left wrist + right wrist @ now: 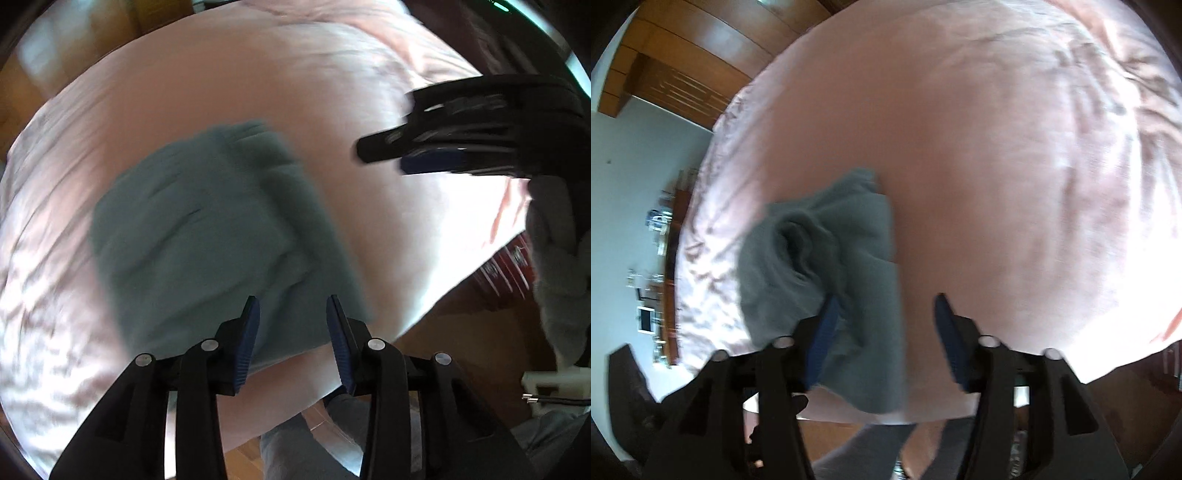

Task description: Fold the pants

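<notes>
The grey-green pants (207, 236) lie folded into a compact bundle on the pink bed sheet (221, 92). My left gripper (293, 306) is open and empty, held above the bundle's near edge. The right gripper shows side-on in the left wrist view (384, 151), up and to the right of the pants, above the sheet. In the right wrist view the pants (827, 266) lie left of centre with a rumpled fold on top. My right gripper (886, 302) is open and empty; its left finger (827, 314) overlaps the cloth in the picture.
The bed's near edge (923, 417) runs just below the pants, with wooden floor and the person's legs (303, 450) below it. A gloved hand (561, 266) holds the right gripper. Wooden furniture (683, 62) and a cluttered shelf (653, 258) stand to the left.
</notes>
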Available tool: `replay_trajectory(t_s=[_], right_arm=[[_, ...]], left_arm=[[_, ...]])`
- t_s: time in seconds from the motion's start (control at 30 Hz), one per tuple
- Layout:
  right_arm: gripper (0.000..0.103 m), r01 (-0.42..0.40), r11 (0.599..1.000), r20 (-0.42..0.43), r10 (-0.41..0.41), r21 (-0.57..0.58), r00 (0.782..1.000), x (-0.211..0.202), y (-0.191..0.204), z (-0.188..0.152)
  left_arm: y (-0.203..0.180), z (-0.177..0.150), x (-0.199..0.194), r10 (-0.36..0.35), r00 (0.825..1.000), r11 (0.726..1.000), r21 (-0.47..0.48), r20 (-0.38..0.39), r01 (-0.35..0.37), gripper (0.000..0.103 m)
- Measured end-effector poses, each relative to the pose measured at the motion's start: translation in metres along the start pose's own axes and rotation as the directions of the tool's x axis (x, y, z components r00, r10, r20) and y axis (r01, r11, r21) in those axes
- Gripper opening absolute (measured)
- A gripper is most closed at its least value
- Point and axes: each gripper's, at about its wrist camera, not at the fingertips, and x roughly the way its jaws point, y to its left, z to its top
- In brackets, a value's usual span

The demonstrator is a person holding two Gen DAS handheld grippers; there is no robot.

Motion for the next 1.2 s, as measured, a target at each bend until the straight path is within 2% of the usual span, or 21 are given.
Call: replay_trajectory(t_s=[0.1,0.17,0.2,0.23,0.33,0.4,0.5,0.57,0.63,0.67,0.7,0.73,0.8,0.93,1.07,1.13,1.2], right_arm=[[0.066,-0.054,0.998,-0.017,0.054,-0.033,0.998,0.01,0.026,0.007],[0.073,-0.102,0.994,-0.044,0.1,-0.048,0.994,0.021,0.041,0.011],[0.08,-0.124,0.991,-0.058,0.121,-0.052,0.991,0.027,0.047,0.011],[0.084,-0.138,0.989,-0.076,0.133,-0.06,0.988,0.037,0.054,0.013],[0.084,-0.092,0.993,-0.115,0.083,-0.078,0.99,0.068,0.063,0.017],[0.084,-0.077,0.996,-0.143,0.069,-0.053,0.987,0.087,0.061,0.019],[0.084,-0.091,0.996,-0.185,0.093,0.021,0.978,0.112,0.054,0.021],[0.074,-0.107,0.992,-0.202,0.119,0.067,0.972,0.122,0.049,0.017],[0.05,-0.124,0.988,-0.216,0.14,0.087,0.966,0.126,0.049,0.013],[0.042,-0.12,0.989,-0.222,0.137,0.089,0.965,0.126,0.05,0.011],[0.027,-0.109,0.991,-0.224,0.125,0.083,0.966,0.125,0.049,0.011],[0.02,-0.127,0.987,-0.23,0.146,0.095,0.962,0.121,0.047,0.01],[0.017,-0.154,0.983,-0.216,0.174,0.105,0.961,0.105,0.048,0.007],[0.015,-0.16,0.984,-0.156,0.171,0.078,0.973,0.062,0.048,0.001],[0.015,-0.06,0.995,-0.1,0.069,0.084,0.993,0.038,0.031,-0.01],[0.015,0.001,0.995,-0.102,0.009,0.1,0.995,0.045,0.017,-0.014],[0.015,0.018,0.994,-0.108,-0.005,0.112,0.994,0.058,0.007,-0.014]], left_arm=[[0.04,-0.007,-0.003,0.031,0.999,0.993,-0.117,-0.011,-0.032,0.038],[0.062,-0.011,-0.002,0.043,0.999,0.982,-0.185,-0.023,-0.046,0.038],[0.075,-0.014,-0.001,0.051,0.998,0.975,-0.215,-0.031,-0.057,0.038],[0.084,-0.016,0.0,0.06,0.998,0.97,-0.232,-0.037,-0.067,0.038],[0.1,-0.018,0.007,0.075,0.996,0.965,-0.249,-0.054,-0.086,0.038],[0.108,-0.02,0.018,0.061,0.995,0.963,-0.259,-0.078,-0.08,0.038],[0.113,-0.022,0.029,0.052,0.993,0.963,-0.257,-0.106,-0.078,0.039],[0.118,-0.024,0.036,0.036,0.992,0.96,-0.27,-0.122,-0.068,0.04],[0.123,-0.024,0.04,0.027,0.991,0.958,-0.279,-0.128,-0.062,0.044],[0.122,-0.022,0.039,0.025,0.991,0.958,-0.281,-0.13,-0.06,0.045],[0.124,-0.021,0.04,0.024,0.991,0.957,-0.283,-0.131,-0.06,0.045],[0.126,-0.02,0.04,0.022,0.991,0.957,-0.285,-0.131,-0.059,0.045],[0.133,-0.017,0.036,0.011,0.992,0.955,-0.293,-0.125,-0.048,0.045],[0.139,-0.009,0.025,0.001,0.996,0.959,-0.283,-0.091,-0.027,0.046],[0.136,-0.003,0.022,-0.006,0.997,0.964,-0.264,-0.076,-0.015,0.046],[0.131,-0.001,0.027,-0.013,0.996,0.968,-0.251,-0.083,-0.008,0.047],[0.122,0.001,0.034,-0.01,0.995,0.974,-0.226,-0.097,-0.012,0.047]])
